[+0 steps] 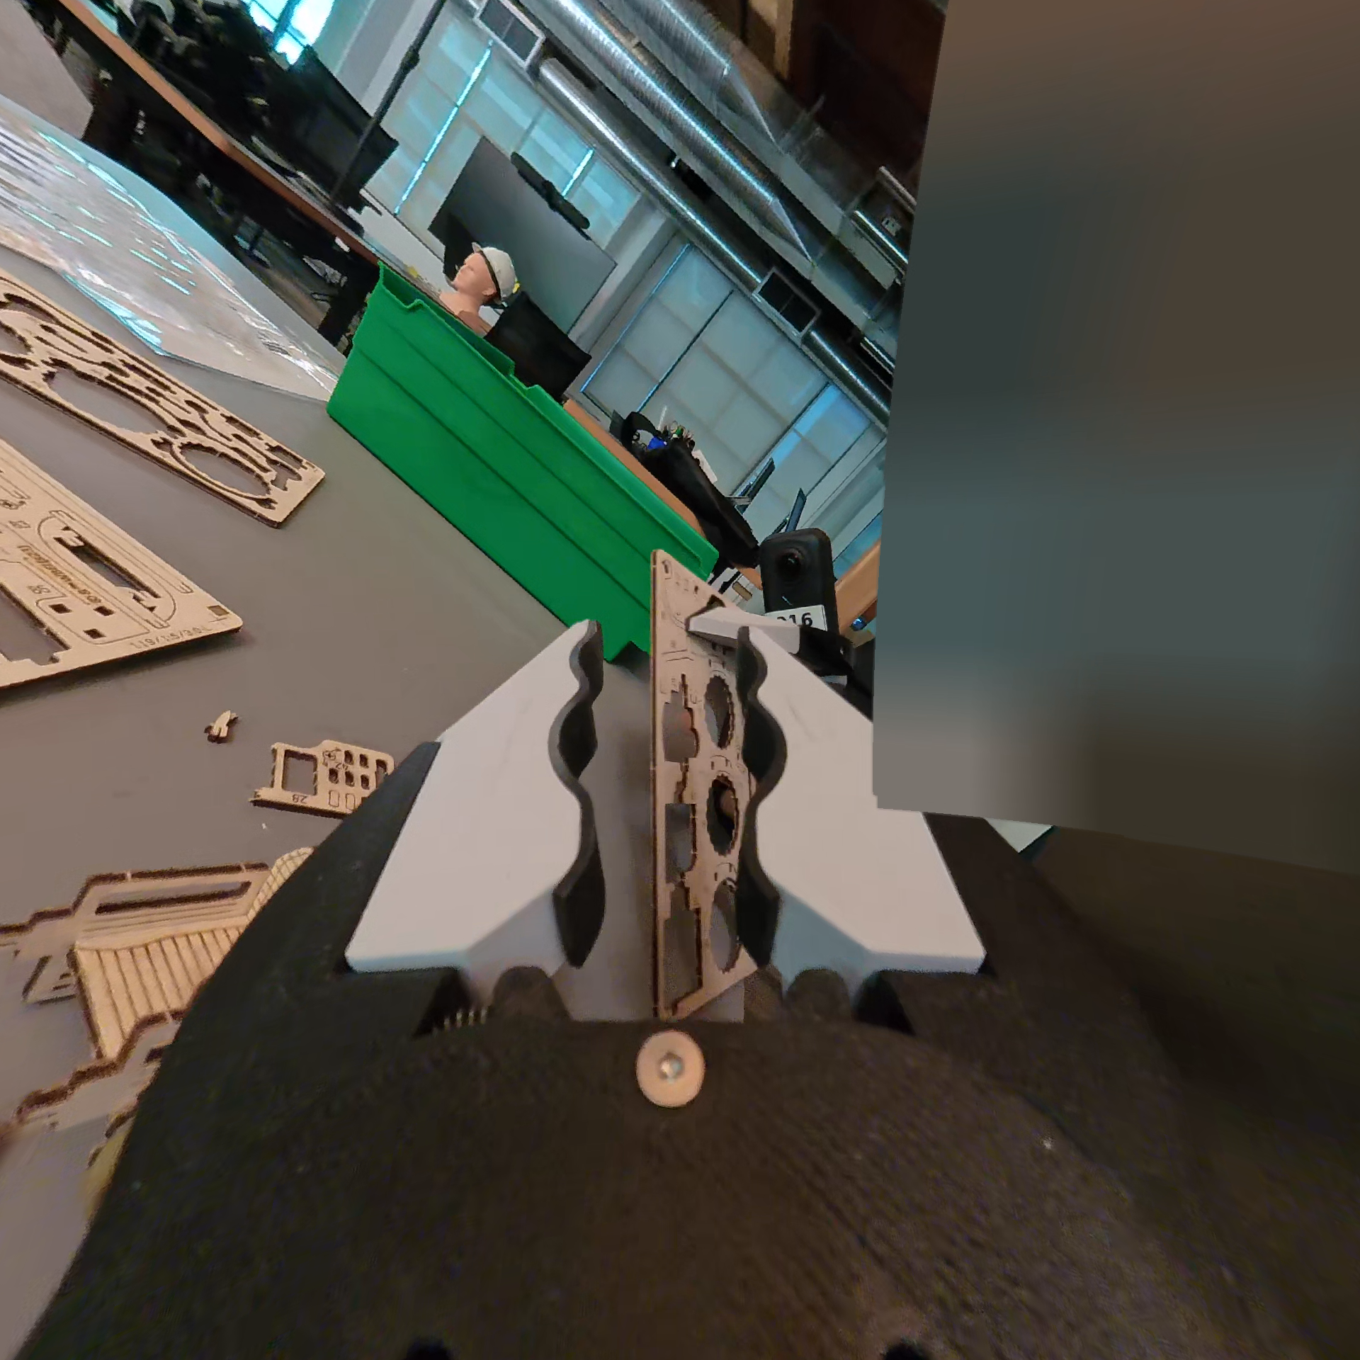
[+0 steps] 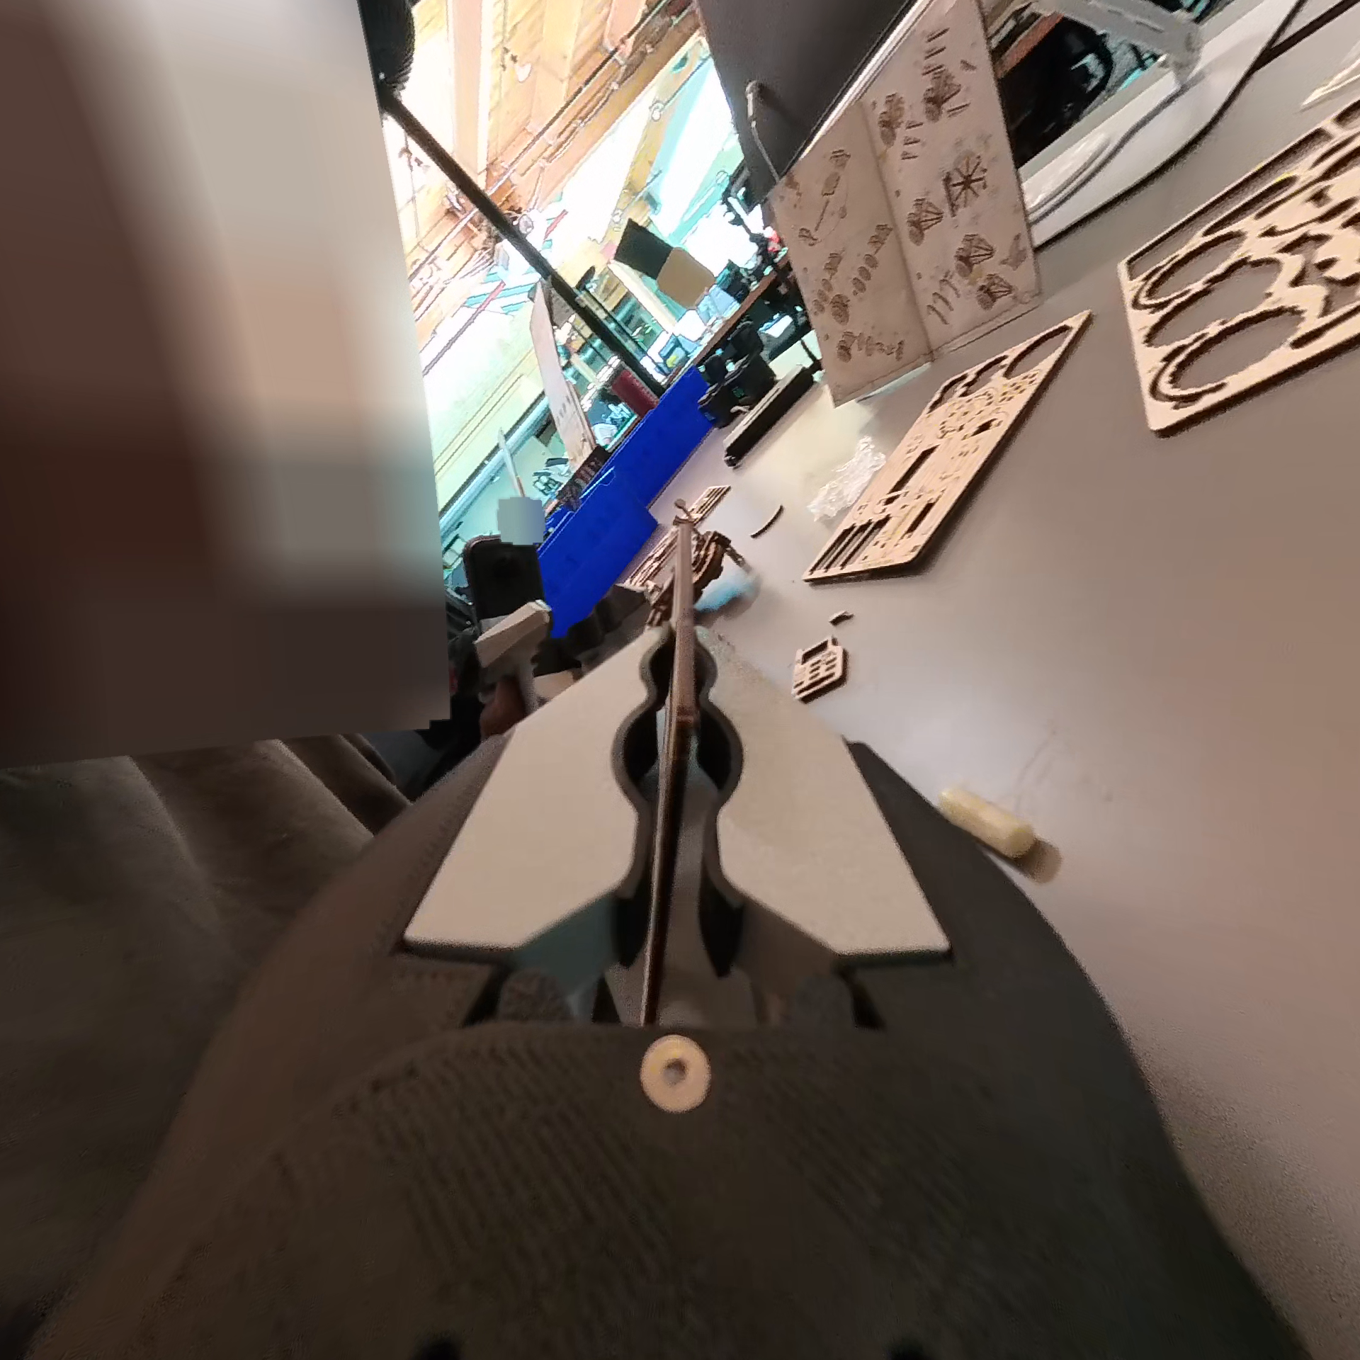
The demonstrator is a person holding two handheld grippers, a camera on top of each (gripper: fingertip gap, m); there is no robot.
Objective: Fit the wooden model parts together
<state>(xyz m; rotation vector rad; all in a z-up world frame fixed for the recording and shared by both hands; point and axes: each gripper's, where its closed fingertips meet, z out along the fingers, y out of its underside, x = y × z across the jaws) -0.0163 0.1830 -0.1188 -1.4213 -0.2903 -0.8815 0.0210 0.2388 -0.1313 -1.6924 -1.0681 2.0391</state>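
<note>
In the left wrist view a thin wooden sheet (image 1: 673, 795) with round and square cut-outs stands on edge between the fingers of my left gripper (image 1: 666, 640). It leans against the right finger's pad (image 1: 758, 758), and a gap shows between it and the left pad (image 1: 581, 758), so the jaws are open. A grey fingertip of the other gripper (image 1: 743, 629) shows by the sheet's top. In the right wrist view my right gripper (image 2: 677, 647) is shut on a thin wooden sheet (image 2: 681, 589) seen edge-on. The left gripper (image 2: 515, 633) shows farther off to the left.
On the grey table (image 1: 412, 589) lie punched wooden sheets (image 1: 147, 412) (image 2: 949, 456), small loose parts (image 1: 324, 780) (image 2: 818, 668) and a part-built model (image 1: 147, 949). A green bin (image 1: 500, 471), a blue bin (image 2: 625, 508), an open booklet (image 2: 905, 206) and a white cylinder (image 2: 986, 820) are around. About 8 cm separates my left fingertips from my right.
</note>
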